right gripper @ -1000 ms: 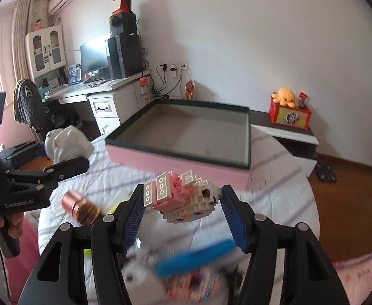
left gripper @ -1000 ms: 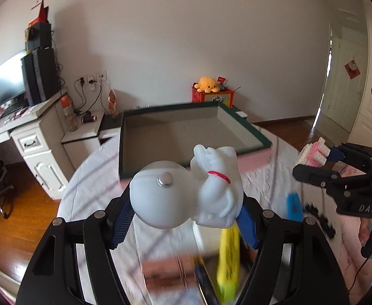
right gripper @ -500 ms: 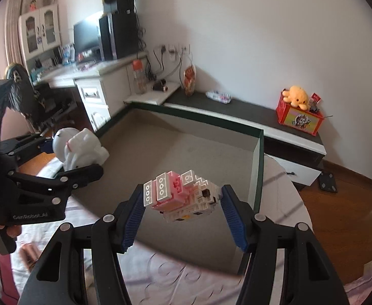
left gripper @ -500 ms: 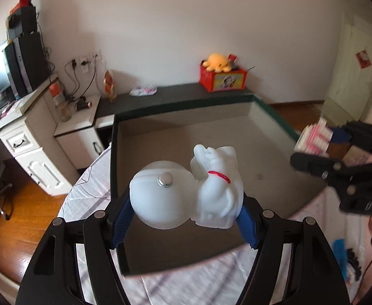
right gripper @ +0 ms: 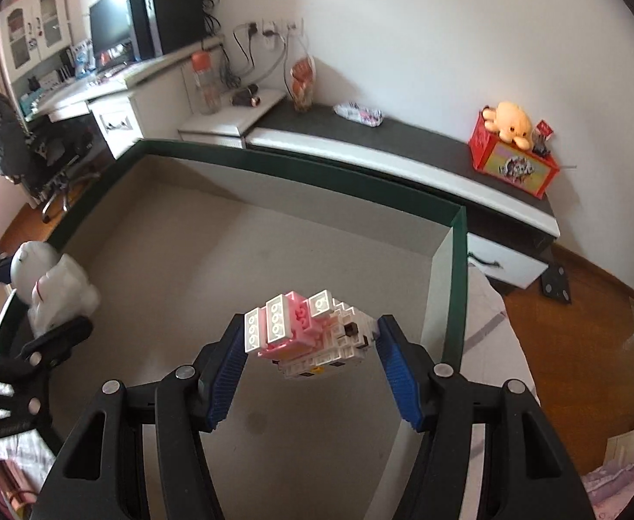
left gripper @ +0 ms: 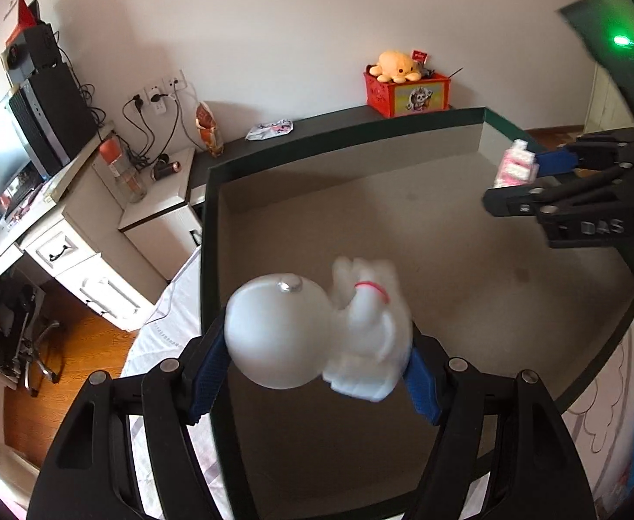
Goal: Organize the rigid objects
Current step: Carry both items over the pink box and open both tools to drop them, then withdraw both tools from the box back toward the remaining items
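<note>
Above the green-rimmed shallow box [right gripper: 459, 260], our left gripper [left gripper: 315, 364] clamps a white plastic dog figurine [left gripper: 317, 329], our right gripper [right gripper: 312, 357] a pink-and-white brick model [right gripper: 308, 338].

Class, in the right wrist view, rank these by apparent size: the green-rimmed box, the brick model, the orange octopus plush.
1. green-rimmed box
2. brick model, enlarged by nearness
3. orange octopus plush, distant, so true size unsure

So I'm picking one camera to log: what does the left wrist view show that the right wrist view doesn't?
Left wrist only: a metal stud on the white figurine's head, and the green light at upper right.

Right wrist only: the brick model's pink studded top, and the office chair.

Both: the green-rimmed box, the white figurine in the left hand-held gripper, the right hand-held gripper shut on the model, and the orange plush.
</note>
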Motion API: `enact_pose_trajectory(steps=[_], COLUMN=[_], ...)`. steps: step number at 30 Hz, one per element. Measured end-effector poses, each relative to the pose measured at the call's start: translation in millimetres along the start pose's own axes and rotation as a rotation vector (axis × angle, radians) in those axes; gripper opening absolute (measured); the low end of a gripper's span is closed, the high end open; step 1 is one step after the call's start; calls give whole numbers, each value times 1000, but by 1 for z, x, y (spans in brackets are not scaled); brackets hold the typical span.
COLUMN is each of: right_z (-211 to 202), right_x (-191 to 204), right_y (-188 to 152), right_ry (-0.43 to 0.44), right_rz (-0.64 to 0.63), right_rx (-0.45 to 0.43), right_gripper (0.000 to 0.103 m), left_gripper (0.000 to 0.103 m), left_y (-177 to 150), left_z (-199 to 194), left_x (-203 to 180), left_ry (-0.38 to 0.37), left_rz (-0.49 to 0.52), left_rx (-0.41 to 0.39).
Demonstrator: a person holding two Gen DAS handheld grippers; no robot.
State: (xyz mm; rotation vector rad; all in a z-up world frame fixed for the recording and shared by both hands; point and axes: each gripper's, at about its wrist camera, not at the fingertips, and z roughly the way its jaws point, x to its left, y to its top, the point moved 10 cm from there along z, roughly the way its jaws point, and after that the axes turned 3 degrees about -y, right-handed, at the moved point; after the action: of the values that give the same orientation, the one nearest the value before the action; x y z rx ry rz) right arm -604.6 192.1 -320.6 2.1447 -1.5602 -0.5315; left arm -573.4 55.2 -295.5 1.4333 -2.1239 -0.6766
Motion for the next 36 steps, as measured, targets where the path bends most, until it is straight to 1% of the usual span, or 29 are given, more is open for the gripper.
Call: enact_pose_trajectory(steps=[5,7,9,11,12,13,16,18,20,21,25,28,30,33,36], right_z=[14,18,20,21,22,23,26,28,25,20,-1,-13,-21,-34,-56], right_x=[-4,-3,-2,-2,-1,0,0,2,0,-1,-1,2,1,1,0], right_y=[6,3,2,4,5,7,8,6,7,8,12,11,6,-3,-16], right_ry=[-41,-51,-54,-65,-62,-55,-44,-33,-47,-43,7,25,33,39,63], right_rz=[-16,-29,-41,-50,-51,-48,-24,-15,-13,-2,60,80,92,102,118], right_rx=[71,104,129,145,152,153,149,155,137,120,33,2,-10,-26,-53], right_gripper=[61,61,61,61,61,61,61,61,61,61,64,67,71,71,72], left_gripper=[73,76,83,86,89,89,92,96,97,97,97,97,97,98,98], left_y=[2,2,0,-1,-2,-1,0,-1,-3,-4,-9,-13,-18,-24,-33], left_z=[3,2,-3,-9,-11,-14,-23,-28,-32,-34,-40,-46,-52,-64,-82], left_x=[-2,-4,-8,-11,-10,-8,-6,-5,-1,0,7,11,14,15,17], left_ry=[6,-7,-31,-20,-12,-6,-39,-39,-14,-15,-26,-26,-19,-21,-12], left_rz=[0,-1,-14,-9,-6,-11,-51,-56,-55,-61,-100,-118,-131,-144,-156], left_rx=[1,-4,-18,-27,-34,-43,-63,-71,-76,-80,-83,-84,-83,-91,-107])
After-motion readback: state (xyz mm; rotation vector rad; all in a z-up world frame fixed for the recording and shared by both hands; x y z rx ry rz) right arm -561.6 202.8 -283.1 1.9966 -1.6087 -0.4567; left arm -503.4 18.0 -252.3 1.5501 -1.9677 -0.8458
